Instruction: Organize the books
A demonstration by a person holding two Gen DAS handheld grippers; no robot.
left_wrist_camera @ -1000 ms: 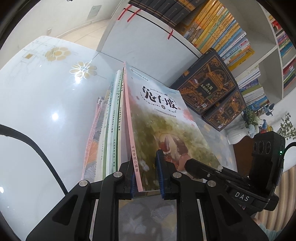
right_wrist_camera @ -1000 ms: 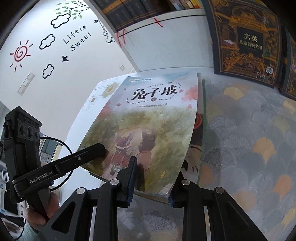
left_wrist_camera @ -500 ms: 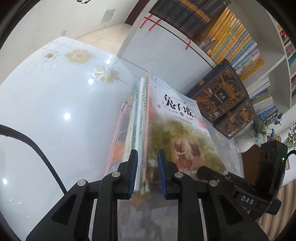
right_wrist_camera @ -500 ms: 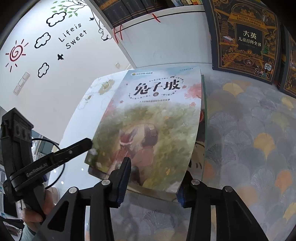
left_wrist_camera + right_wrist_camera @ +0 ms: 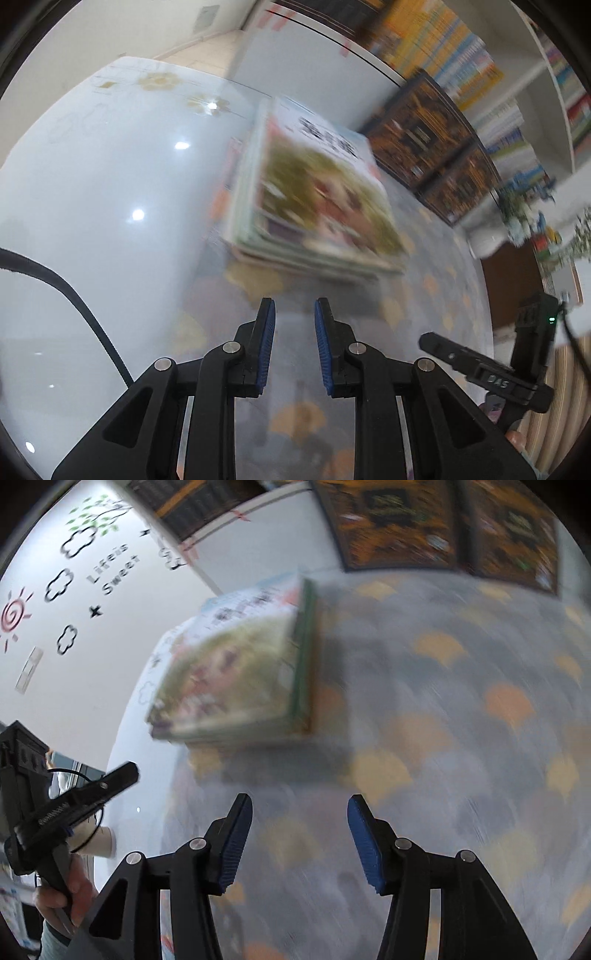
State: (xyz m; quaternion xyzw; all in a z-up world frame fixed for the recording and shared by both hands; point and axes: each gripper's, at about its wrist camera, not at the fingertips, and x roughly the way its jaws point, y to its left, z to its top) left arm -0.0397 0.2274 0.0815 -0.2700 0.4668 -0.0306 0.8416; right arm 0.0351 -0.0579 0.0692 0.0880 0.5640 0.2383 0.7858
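A stack of thin books [image 5: 314, 195] with a green and red picture cover on top lies flat on the table, blurred by motion. It also shows in the right wrist view as the book stack [image 5: 236, 672], up and to the left. My left gripper [image 5: 291, 306] hangs just short of the stack's near edge. Its blue pads stand a narrow gap apart with nothing between them. My right gripper [image 5: 300, 805] is back from the stack, over the patterned mat [image 5: 461, 701]. Its jaws are opening and hold nothing.
Two dark ornate book boxes [image 5: 424, 140] lean against the white shelf base behind the stack. Rows of colourful books [image 5: 461, 66] fill the shelves above. A white vase with flowers [image 5: 487, 243] stands at the right. A black cable [image 5: 74, 295] crosses the glossy white tabletop [image 5: 92, 184].
Both grippers have let go of the books and drawn back toward me. The stack, earlier tilted up between them, now lies flat. The right jaws have widened.
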